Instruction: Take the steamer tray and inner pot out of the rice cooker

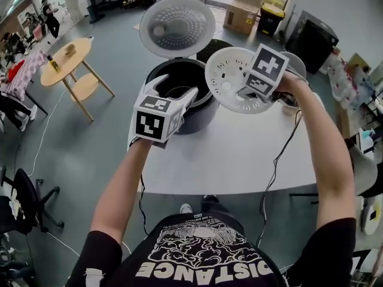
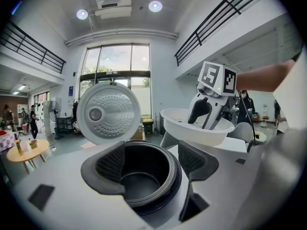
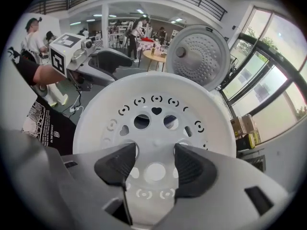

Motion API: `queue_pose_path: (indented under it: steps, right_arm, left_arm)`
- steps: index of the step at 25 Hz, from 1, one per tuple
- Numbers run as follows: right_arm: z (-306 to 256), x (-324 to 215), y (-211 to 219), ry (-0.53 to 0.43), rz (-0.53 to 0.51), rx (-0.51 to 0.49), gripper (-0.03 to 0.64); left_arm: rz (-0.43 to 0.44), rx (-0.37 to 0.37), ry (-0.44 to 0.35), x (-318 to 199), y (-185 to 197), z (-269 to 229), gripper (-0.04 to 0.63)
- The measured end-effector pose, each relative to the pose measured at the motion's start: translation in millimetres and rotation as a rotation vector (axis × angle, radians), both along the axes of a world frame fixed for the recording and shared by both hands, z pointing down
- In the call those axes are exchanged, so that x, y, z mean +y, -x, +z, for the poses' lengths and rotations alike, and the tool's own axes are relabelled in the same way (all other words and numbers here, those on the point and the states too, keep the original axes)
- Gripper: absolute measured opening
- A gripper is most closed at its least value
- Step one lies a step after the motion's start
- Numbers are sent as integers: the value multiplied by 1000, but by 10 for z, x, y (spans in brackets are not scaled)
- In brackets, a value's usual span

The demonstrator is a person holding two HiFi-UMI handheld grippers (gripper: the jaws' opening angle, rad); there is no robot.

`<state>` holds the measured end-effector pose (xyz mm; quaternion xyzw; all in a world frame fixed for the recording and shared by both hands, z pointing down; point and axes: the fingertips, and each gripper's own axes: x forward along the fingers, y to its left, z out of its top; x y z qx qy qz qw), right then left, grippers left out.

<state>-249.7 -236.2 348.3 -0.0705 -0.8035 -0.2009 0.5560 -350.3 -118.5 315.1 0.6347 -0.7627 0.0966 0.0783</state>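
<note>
Holding the white steamer tray (image 1: pixel 224 70) tilted in the air beside the open rice cooker (image 1: pixel 200 115), the right tool (image 1: pixel 246 91) is gripping it above the table (image 1: pixel 239 154). The left tool (image 1: pixel 175 88) is hovering with jaws apart at the cooker's near rim, the inner pot (image 2: pixel 144 176) sitting inside.

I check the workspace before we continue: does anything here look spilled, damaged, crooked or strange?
Nothing is spilled or damaged. Only the steamer tray is askew: the right gripper holds it tilted in the air beside the rice cooker. This fits lifting it out. The inner pot sits straight inside the cooker, and the lid stands open.
</note>
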Motion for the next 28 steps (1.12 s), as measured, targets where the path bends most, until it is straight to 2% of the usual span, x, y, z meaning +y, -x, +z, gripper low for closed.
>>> queue_pose_path:
  steps: [8,12,18,28]
  right_arm:
    - [259,-186,-945,15,178,7,272]
    - [449,-317,-1545,33,290,21,272]
    - [735,-581,-2338,66,435,28,272]
    - [1332,-1255,-3302,124,581,38,272]
  left_arm:
    - [192,-4,46,-408,-756,289,339]
    - [303,-1,49,-684,-1280,415,339]
    - [425,15,103,-1089,-1952,713,339]
    - [538,15,170,-1900,-2817,1137,339]
